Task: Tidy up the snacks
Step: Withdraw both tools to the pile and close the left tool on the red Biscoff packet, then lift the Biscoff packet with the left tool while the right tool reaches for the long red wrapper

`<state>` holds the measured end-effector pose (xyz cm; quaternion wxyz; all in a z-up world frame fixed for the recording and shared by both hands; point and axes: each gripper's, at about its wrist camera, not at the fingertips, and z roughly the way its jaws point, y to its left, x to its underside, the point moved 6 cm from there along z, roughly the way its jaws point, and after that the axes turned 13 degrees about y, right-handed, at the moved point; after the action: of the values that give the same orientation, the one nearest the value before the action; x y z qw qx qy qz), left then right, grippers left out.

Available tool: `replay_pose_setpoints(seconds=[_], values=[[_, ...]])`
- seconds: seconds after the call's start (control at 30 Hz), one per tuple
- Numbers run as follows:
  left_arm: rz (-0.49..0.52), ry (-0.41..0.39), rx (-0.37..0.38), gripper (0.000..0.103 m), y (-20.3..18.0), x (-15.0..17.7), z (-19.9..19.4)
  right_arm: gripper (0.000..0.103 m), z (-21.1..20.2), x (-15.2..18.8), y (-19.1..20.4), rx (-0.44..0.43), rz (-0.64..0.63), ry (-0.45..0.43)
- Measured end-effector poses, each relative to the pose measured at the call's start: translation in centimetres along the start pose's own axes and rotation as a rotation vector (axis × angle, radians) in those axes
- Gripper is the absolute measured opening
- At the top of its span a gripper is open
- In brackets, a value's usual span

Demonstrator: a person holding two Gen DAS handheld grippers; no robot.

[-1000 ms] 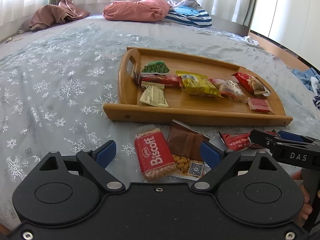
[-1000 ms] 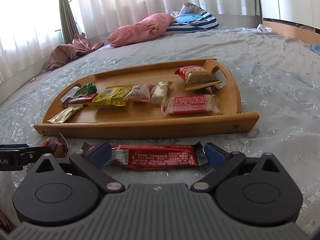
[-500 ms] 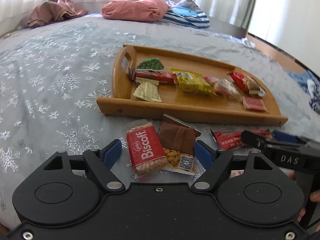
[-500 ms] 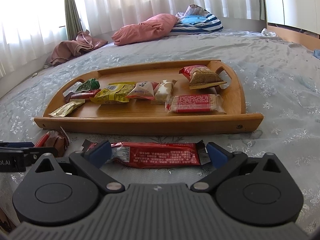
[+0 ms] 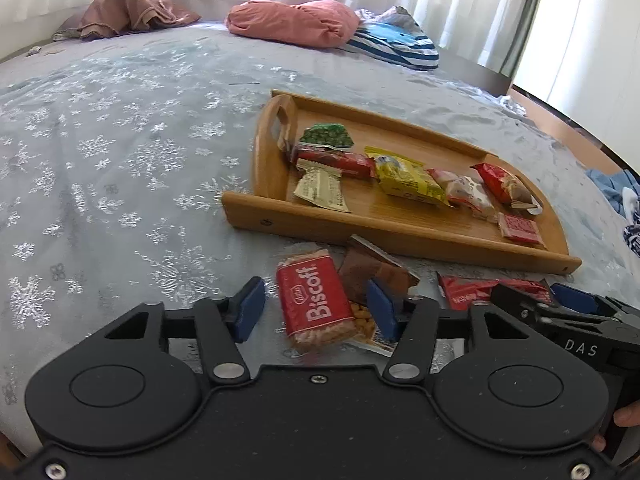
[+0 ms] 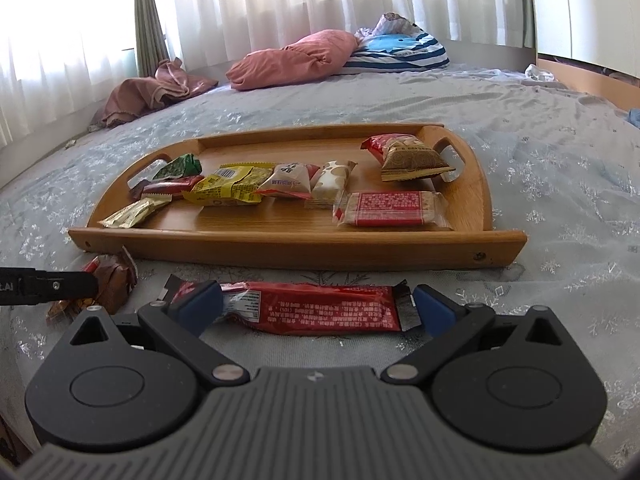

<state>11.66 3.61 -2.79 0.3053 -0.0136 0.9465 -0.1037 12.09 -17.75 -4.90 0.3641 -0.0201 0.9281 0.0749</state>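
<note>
A wooden tray (image 5: 400,236) (image 6: 296,246) on the bed holds several snack packets. On the bedspread before it lie a red Biscoff packet (image 5: 316,300), a brown nut packet (image 5: 372,268) (image 6: 112,280) and a long red bar (image 6: 312,308) (image 5: 472,290). My left gripper (image 5: 316,310) is open, its fingers on either side of the Biscoff packet, low over the bed. My right gripper (image 6: 316,306) is open, its fingers at the two ends of the long red bar.
A pink pillow (image 5: 296,22) and a striped blue cushion (image 5: 396,42) lie at the far side of the bed, a brown cloth (image 5: 132,10) at the far left. The bed's right edge and wooden floor (image 5: 572,136) are beyond the tray.
My left gripper has narrowed and come in over the Biscoff packet, one finger now over the brown packet. My right gripper has lowered slightly toward the red bar.
</note>
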Motion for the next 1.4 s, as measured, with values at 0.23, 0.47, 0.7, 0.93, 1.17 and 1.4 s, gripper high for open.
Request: replay_pose_setpoints(seconds=[0.23,0.47,0.7,0.93,1.17,1.4], values=[[0.009,-0.002,0.027,0.03,-0.9,0.0,0.0,0.097,0.2,0.3,1.3,-0.004,-0.058,0.032],[0.023,-0.008,0.012,0.03,-1.2,0.0,-0.4,0.06,-0.4,0.6,2.3,0.051,-0.095,-0.017],[0.031,-0.031,-0.016,0.03,-0.8,-0.2,-0.9,0.064,-0.9,0.4,2.1,0.078,-0.12,-0.026],[0.046,-0.042,-0.042,0.03,-0.7,-0.2,-1.0,0.067,-0.8,0.1,4.0,0.195,-0.363,-0.062],[0.048,-0.039,-0.043,0.03,-0.7,-0.2,-0.9,0.067,-0.7,0.0,5.8,0.22,-0.522,-0.07],[0.047,-0.041,-0.049,0.03,-0.5,-0.2,-0.8,0.027,-0.6,0.1,6.5,0.179,-0.561,-0.066]])
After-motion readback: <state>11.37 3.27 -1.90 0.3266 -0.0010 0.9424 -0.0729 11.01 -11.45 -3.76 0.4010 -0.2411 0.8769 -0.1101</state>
